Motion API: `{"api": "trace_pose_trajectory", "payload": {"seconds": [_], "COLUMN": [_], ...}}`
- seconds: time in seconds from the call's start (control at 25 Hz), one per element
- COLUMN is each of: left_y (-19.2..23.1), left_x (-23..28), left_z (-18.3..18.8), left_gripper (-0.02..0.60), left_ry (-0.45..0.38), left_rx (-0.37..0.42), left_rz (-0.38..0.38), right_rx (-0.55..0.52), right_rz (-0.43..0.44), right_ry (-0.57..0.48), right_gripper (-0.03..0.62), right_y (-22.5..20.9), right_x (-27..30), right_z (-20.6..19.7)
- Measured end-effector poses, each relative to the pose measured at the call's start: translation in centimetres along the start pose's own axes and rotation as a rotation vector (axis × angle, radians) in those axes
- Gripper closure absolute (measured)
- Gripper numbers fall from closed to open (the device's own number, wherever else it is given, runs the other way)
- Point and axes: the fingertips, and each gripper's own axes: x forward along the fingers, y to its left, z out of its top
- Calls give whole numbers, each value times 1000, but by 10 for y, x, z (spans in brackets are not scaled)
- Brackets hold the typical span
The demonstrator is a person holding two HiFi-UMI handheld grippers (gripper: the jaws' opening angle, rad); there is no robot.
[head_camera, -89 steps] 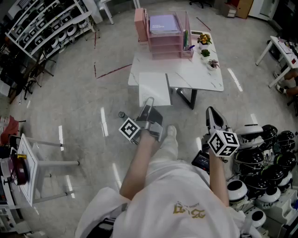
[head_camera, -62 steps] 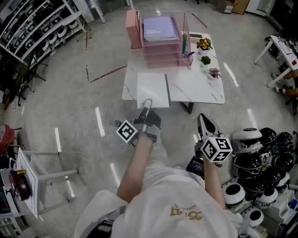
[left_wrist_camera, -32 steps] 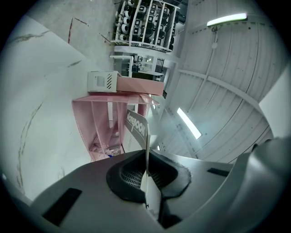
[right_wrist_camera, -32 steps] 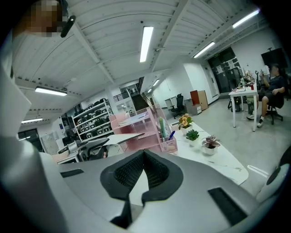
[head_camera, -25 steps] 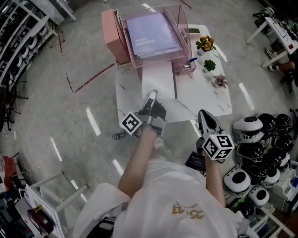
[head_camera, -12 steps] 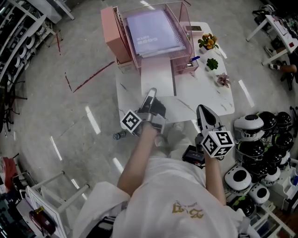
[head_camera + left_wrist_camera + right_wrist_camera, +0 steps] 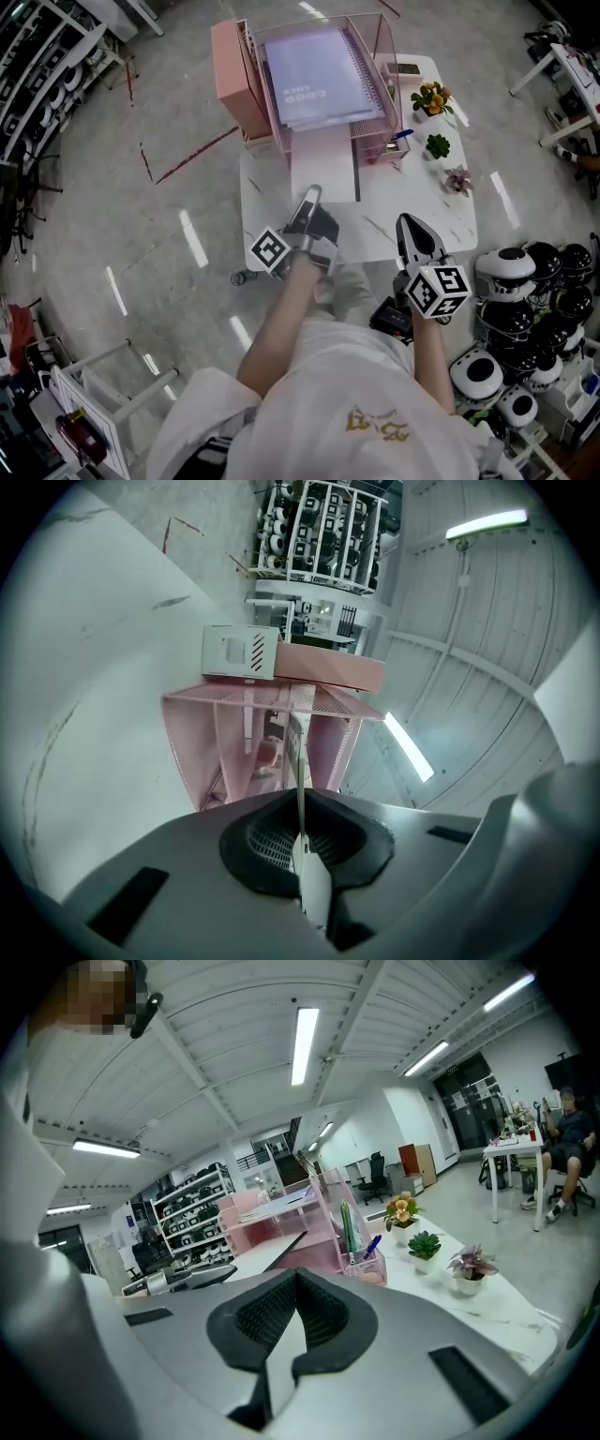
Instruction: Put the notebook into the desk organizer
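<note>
Notebook [image 7: 323,169], white and thin, lies in front of the pink desk organizer [image 7: 373,145]. Its far end is tucked under the organizer's top tray into a lower tier, though which tier cannot be told. Its near end sticks out from the organizer over the white table [image 7: 422,202] toward the person. The left gripper [image 7: 310,199] is at that near end, directly in front of the organizer's open face, clenched on the notebook's edge. In the left gripper view the notebook shows edge-on as a thin pale line pinched between the two dark pads and running ahead to the pink mesh trays. On the organizer's top tray lies a purple spiral notebook [image 7: 322,75], flat, with its wire binding along the right side. The right gripper [image 7: 410,225] hangs in front of the organizer and off to its right, near the table's front edge and apart from the white notebook. Its jaws are pressed together with nothing between them. Against the organizer's right side stands a pen cup [image 7: 398,136] with a blue pen leaning out. Further right of the organizer, three small potted plants [image 7: 438,145] stand in a row on the table.
</note>
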Motion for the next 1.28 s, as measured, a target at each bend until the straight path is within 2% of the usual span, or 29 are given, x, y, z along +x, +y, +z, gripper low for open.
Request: {"api": "trace_pose_trajectory", "payload": {"seconds": [0.36,0.8,1.28], "left_y": [13,19,28], "left_x": [21,49,70], "left_z": [6,18,30], "left_gripper": [555,554,506], "left_ry": [-23,-62,-121], "left_rx": [-7,-1,3], "left_rz": [19,36,49], "right_rx": [14,18,32], "right_rz": [-23,-6,-19], "right_ry": [37,64,89], "right_gripper": [582,582,582], "right_y": [-24,-37,-58], "right_x": [12,40,59], "right_z": [-7,-4,-2]}}
